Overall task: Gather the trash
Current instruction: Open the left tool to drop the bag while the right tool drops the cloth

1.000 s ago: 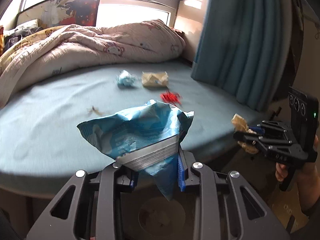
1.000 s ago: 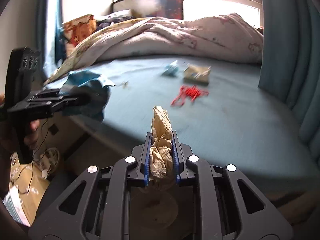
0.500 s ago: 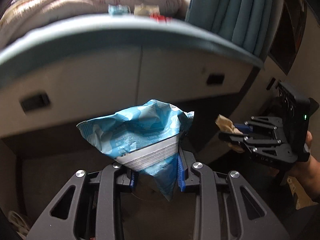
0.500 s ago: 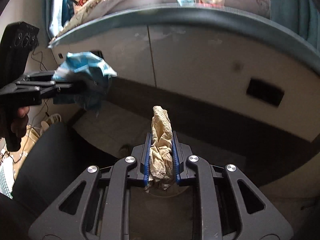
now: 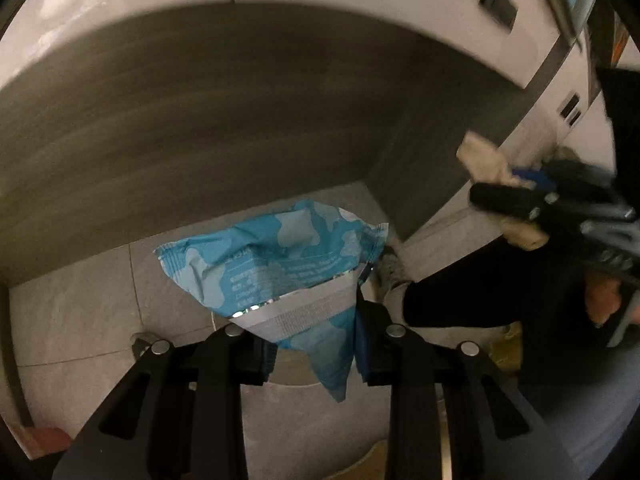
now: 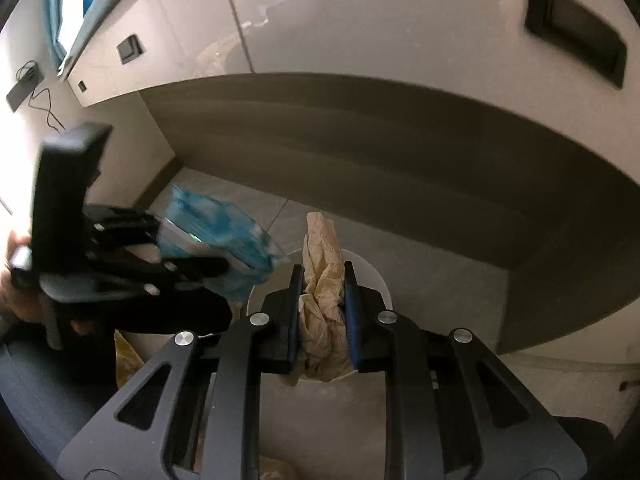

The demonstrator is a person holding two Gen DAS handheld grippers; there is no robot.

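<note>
Right view alone shows the white round bin rim point(image 6: 380, 280) below; right gripper point(image 6: 322, 312) fingers clamp crumpled beige tissue point(image 6: 322, 280), left gripper point(image 5: 312, 344) fingers pinch a blue-white foil wrapper point(image 5: 276, 256), tiled floor point(image 5: 80, 308) beneath.

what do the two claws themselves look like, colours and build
Both are matte black. The left claw and the right claw each have flat, angular linkage arms with triangular cutouts and round silver bolt heads at the joints. The fingers carry blue ribbed pads on their inner faces. Seen from the right wrist view, the left one has a chunky black pistol-style handle. No cables show on either.
</note>
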